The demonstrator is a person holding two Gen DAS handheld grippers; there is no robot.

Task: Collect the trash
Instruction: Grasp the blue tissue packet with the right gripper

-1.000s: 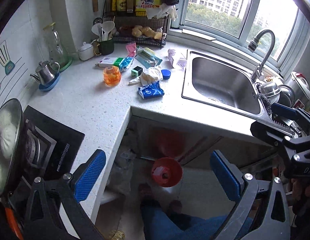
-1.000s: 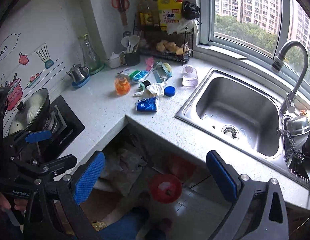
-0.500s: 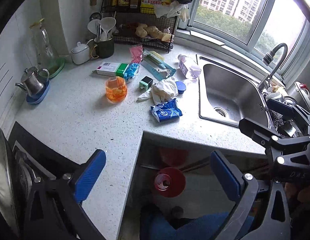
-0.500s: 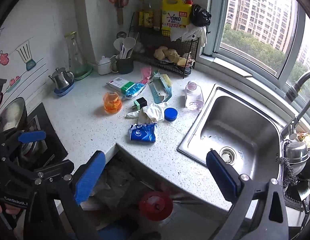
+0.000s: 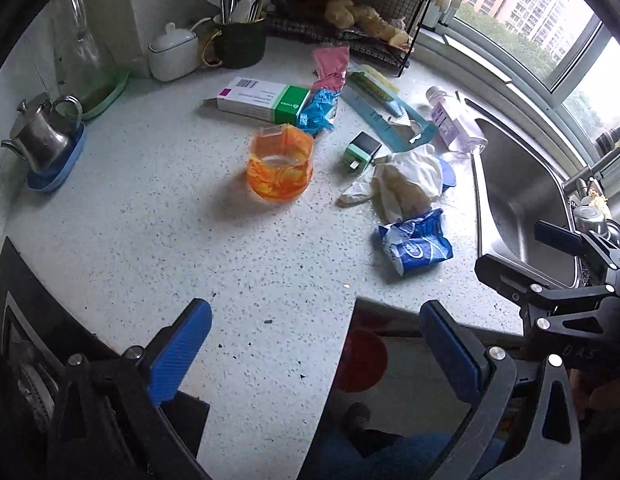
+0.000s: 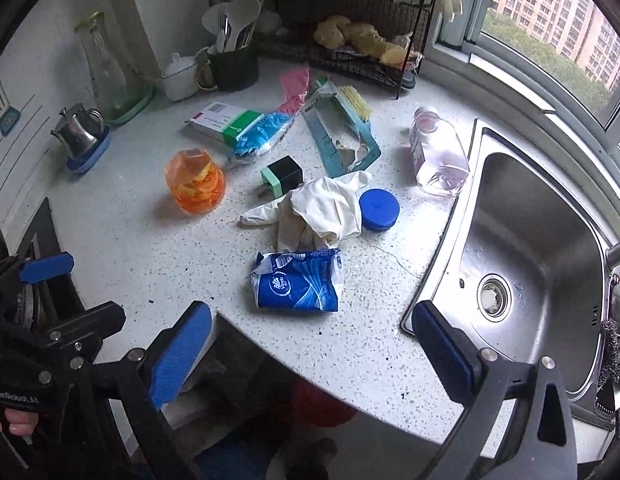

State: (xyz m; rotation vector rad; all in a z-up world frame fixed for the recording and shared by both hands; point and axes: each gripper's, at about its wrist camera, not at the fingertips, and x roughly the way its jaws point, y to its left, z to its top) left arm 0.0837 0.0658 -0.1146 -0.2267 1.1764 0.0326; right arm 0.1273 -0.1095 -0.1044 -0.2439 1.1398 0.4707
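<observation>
A speckled white counter (image 5: 157,240) holds scattered trash, seen from two hand-held grippers above its near edge. The left gripper (image 5: 316,346) and right gripper (image 6: 310,344) both have their blue-padded jaws spread wide with nothing between them.

In the right wrist view, a crumpled blue wrapper (image 6: 297,282) lies at 12 o'clock from the right gripper, near the counter's edge. Touching its far side is a white glove (image 6: 322,210), with a blue lid (image 6: 378,210) just beside it at 3 o'clock. An orange cup (image 6: 194,186) stands at 10 o'clock, well apart from the wrapper. Farther back lie a black-and-green block (image 6: 282,178), a white-and-green box (image 6: 223,120), a torn teal package (image 6: 342,136) and a clear bottle (image 6: 438,152) on its side. The steel sink (image 6: 530,248) fills the 2 o'clock side.
</observation>
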